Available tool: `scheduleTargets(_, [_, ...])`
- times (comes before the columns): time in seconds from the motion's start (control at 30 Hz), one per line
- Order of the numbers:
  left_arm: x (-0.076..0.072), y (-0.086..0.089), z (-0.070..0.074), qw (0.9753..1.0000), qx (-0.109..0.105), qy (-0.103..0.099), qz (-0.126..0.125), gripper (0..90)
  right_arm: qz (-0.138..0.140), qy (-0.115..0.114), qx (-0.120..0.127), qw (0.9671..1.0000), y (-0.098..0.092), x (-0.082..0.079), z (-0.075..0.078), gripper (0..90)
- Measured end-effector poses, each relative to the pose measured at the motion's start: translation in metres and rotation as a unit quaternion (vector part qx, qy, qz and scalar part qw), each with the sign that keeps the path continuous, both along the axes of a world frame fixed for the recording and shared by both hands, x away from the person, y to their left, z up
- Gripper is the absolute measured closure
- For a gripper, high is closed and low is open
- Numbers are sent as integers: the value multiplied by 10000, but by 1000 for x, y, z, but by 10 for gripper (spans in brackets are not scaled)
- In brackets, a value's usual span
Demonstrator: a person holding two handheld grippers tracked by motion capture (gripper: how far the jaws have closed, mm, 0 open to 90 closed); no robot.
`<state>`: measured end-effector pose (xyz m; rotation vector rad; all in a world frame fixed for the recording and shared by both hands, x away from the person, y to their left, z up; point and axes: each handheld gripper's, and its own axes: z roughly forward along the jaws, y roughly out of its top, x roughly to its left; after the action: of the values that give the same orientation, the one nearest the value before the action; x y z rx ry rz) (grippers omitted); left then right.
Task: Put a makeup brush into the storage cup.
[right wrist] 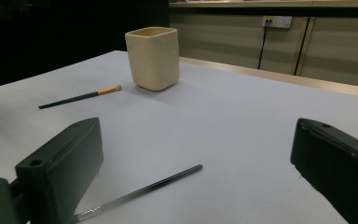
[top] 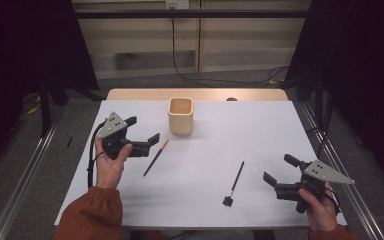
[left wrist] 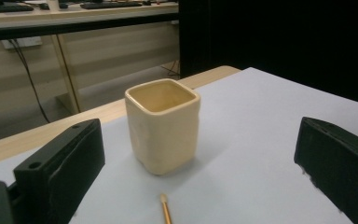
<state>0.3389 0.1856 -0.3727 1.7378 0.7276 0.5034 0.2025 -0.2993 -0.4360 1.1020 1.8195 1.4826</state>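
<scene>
Two hands reach in from the near edge of a table (top: 280, 120) covered by a white sheet, each holding a black two-jaw gripper.

At the near right corner, the right gripper (top: 278, 169) sits low over the sheet with its jaws wide apart and nothing between them. Just beside it, toward the middle of the near edge, lies a thin black brush (top: 235, 181) with a dark, blocky head at its near end. In the right gripper view the same brush (right wrist: 140, 192) runs slantwise across the sheet between the two open jaws, apart from both.

Along the left edge, the left gripper (top: 142, 131) is held above the sheet, jaws also spread wide and empty. Just beside its jaw tips lies a second brush (top: 156, 157), dark-handled with an orange band and a pale tip pointing toward the far edge. In the left gripper view that pale tip (left wrist: 164, 205) shows at the bottom, between the jaws without touching either.

A cream, square-sided cup (top: 181, 115) stands upright near the middle of the far edge, close to the orange-banded brush's tip but not touching it. Its inside looks empty.
</scene>
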Motion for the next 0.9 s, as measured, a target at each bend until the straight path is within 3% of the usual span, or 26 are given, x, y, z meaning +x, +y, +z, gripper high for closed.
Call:
scheduleTargets(0.6, [29,-14,14,9999,95,50,-77,18,35,-3,-36,10000,0,0,0,16])
scheduleTargets(0.7, [30,-15,15,9998,138,-83,-85,19,51,4,-40,10000,0,0,-1,16])
scheduleTargets(0.9, [35,-19,23,9997,164,-125,-125,18,50,9,-11,10000,0,0,0,16])
